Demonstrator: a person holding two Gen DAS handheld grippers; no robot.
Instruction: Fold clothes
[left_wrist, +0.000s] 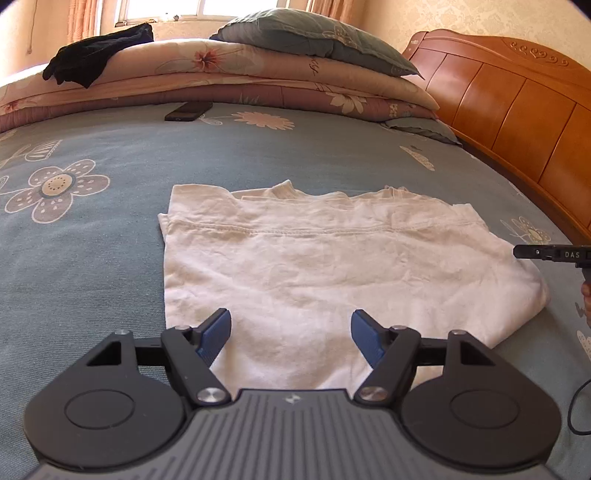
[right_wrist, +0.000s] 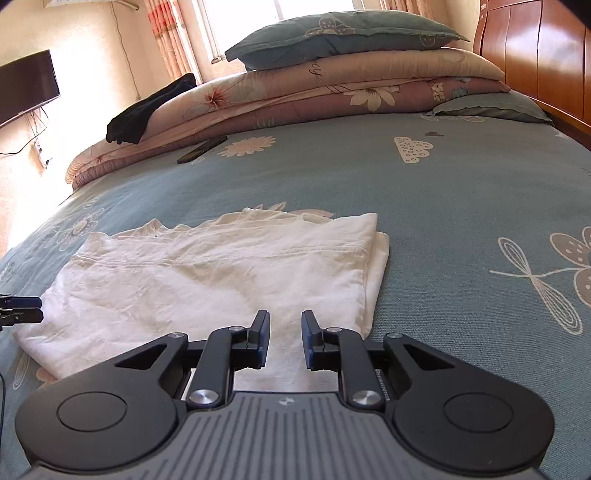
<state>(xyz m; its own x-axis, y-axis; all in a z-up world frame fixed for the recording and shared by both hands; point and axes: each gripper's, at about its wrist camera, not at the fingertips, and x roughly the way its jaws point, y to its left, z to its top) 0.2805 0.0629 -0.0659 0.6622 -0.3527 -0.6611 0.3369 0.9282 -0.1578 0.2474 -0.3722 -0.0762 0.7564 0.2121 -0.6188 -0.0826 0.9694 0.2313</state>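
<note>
A white shirt (left_wrist: 332, 258) lies folded into a flat rectangle on the blue flowered bed sheet (left_wrist: 92, 240). My left gripper (left_wrist: 290, 315) hovers over the shirt's near edge, open wide, with nothing between its blue pads. In the right wrist view the same shirt (right_wrist: 207, 273) spreads to the left, and my right gripper (right_wrist: 285, 315) hangs over its near right part. Its jaws stand a narrow gap apart, with only cloth below them and nothing pinched. The right gripper's tip (left_wrist: 532, 253) pokes in at the shirt's right side. The left gripper's black fingers (right_wrist: 22, 309) show at the far left edge.
A dark phone (left_wrist: 188, 110) lies further up the bed, in front of stacked flowered quilts (left_wrist: 240, 74) topped by a grey-blue pillow (left_wrist: 317, 33) and a black garment (left_wrist: 96, 55). A wooden headboard (left_wrist: 517, 110) bounds the right. A wall screen (right_wrist: 26, 85) hangs at the left.
</note>
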